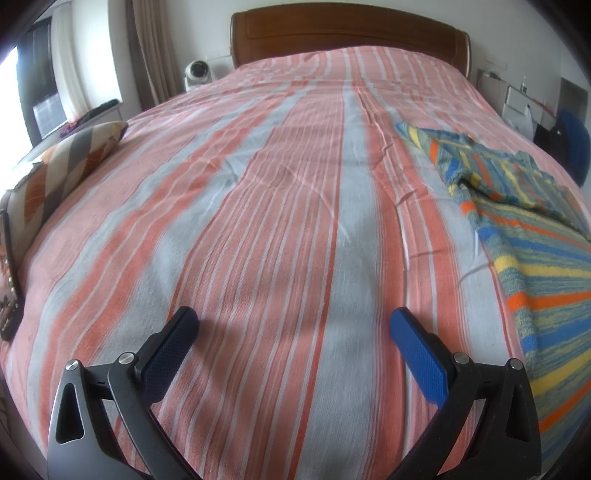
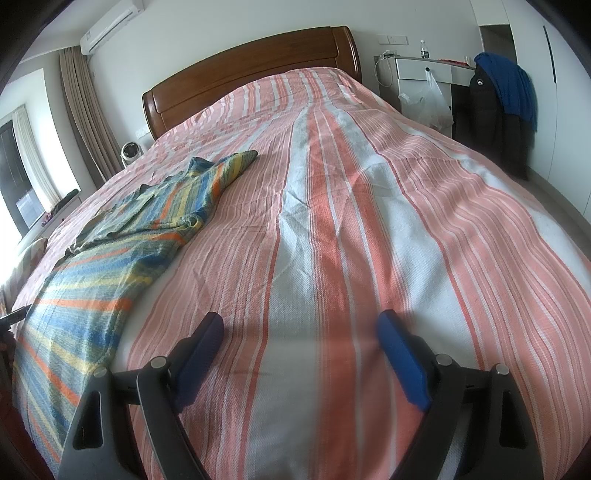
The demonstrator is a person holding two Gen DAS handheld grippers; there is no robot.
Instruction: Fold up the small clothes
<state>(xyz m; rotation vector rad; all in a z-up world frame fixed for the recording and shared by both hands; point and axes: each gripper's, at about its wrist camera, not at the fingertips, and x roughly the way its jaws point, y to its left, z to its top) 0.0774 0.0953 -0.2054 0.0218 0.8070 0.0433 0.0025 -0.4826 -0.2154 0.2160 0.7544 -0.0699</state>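
A small striped shirt (image 1: 524,236) in blue, yellow, green and orange lies spread on the bed, at the right in the left wrist view. The same striped shirt (image 2: 110,251) fills the left side of the right wrist view, one sleeve reaching toward the headboard. My left gripper (image 1: 293,321) hovers open over bare bedspread, left of the shirt, with nothing between its blue pads. My right gripper (image 2: 300,325) is open too, over bedspread to the right of the shirt, and holds nothing.
The bed wears a pink, orange and white striped bedspread (image 1: 280,192) below a wooden headboard (image 1: 347,33). A patterned cushion (image 1: 62,166) sits at its left edge. A white desk (image 2: 424,74), a plastic bag and dark jackets (image 2: 498,110) stand to the right.
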